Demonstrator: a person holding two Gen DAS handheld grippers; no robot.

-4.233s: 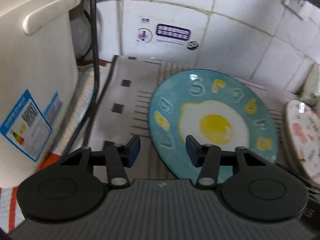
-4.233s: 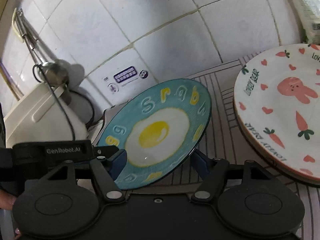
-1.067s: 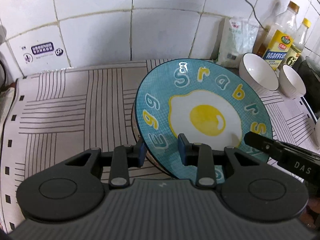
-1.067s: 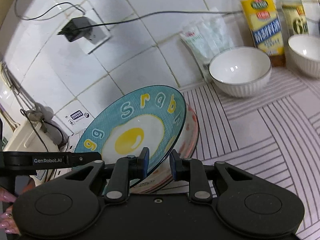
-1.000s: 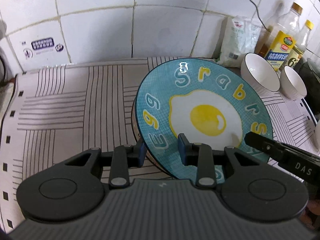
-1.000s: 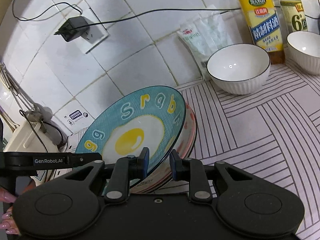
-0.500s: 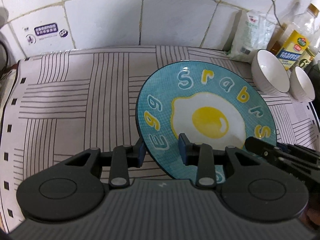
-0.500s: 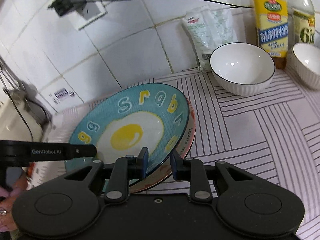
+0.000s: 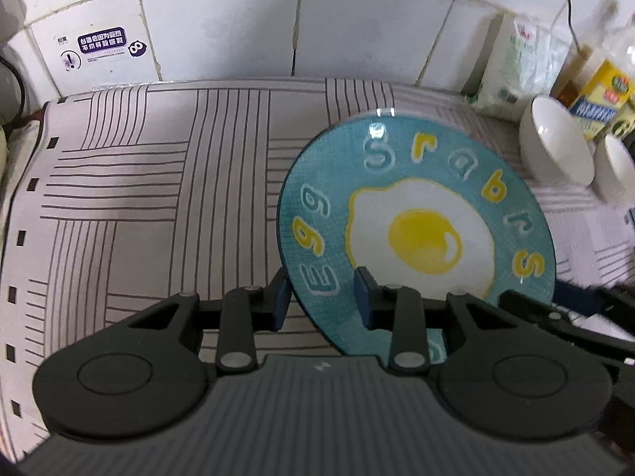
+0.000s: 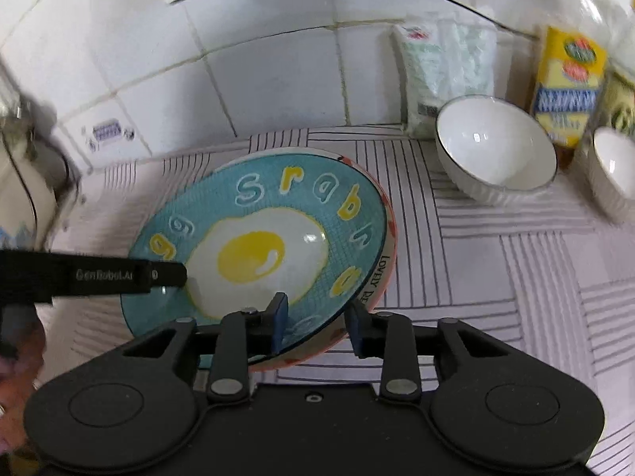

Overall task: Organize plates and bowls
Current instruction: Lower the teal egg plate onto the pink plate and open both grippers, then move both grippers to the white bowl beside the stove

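The left tool (image 9: 322, 297) has its two blue pads on either side of the near left rim of the blue plate (image 9: 416, 234), closed on it: one pad (image 9: 281, 299) sits under the rim and the other (image 9: 363, 297) lies on the plate's face by the letter E. The right tool (image 10: 315, 323) straddles the near right rim of the same plate and its jaws are opening; one pad (image 10: 279, 319) is over the blue face, the other (image 10: 356, 327) stands outside the edge, and a gap shows between that outer pad and the rim, so the rim is between the jaws but not pinched.

The blue plate, painted with a fried egg and pale and yellow letters, lies on top of another plate (image 10: 387, 256) with a pinkish rim and printed words (only a crescent of it shows along the right side in the right wrist view). Both rest on the bench (image 9: 158, 198), which is covered by a pale cloth with dark line patterns.

Well apart to the right stand a white bowl (image 10: 496, 148) and a second white bowl (image 10: 613, 170) beside it. Behind them, against the white tiled wall (image 9: 222, 23), are a white packet (image 10: 444, 67) and a bottle with a yellow label (image 10: 567, 87)
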